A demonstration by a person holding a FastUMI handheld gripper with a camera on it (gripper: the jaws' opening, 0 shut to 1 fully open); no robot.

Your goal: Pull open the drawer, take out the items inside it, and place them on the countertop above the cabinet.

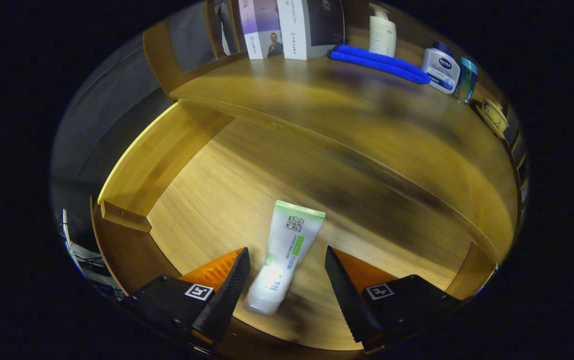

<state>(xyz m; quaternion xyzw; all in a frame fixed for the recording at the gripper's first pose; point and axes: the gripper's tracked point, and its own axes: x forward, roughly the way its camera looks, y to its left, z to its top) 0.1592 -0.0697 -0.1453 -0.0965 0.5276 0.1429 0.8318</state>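
Observation:
The wooden drawer (131,165) stands pulled open below the countertop (357,115). On the drawer's floor lies a white and green tube (287,250), its cap end toward me and its flat crimped end pointing away. My gripper (287,260) hangs over the drawer, open, with one finger on each side of the tube's lower half. Neither finger touches the tube; a gap shows on both sides.
On the countertop at the back stand two boxes (292,27), a folded blue cloth (379,62), a white pump bottle (383,32), a white and blue bottle (441,67) and a teal bottle (466,80). A small round object (493,116) lies at the right end.

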